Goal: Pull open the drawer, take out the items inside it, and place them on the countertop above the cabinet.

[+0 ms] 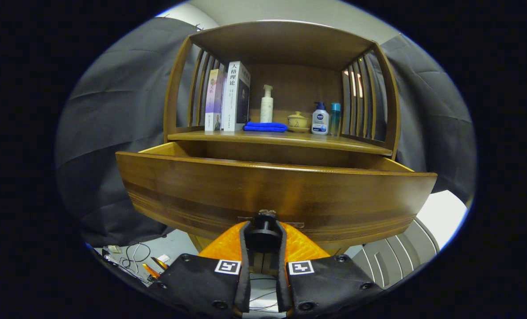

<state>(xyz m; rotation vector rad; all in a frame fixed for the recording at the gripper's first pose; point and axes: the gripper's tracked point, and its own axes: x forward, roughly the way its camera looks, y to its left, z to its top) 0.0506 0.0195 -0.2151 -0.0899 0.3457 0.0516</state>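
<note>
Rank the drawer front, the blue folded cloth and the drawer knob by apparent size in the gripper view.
1. Drawer front, by far the largest.
2. Blue folded cloth and drawer knob: they look similar, and the knob sits much nearer the camera, clamped by the hand-held gripper, so I won't rank them.

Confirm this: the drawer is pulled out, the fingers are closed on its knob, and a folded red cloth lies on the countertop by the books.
One error: the folded cloth is blue, not red, as the gripper view shows. The drawer is pulled out, the fingers grip its knob, and the cloth lies beside the books.
</note>
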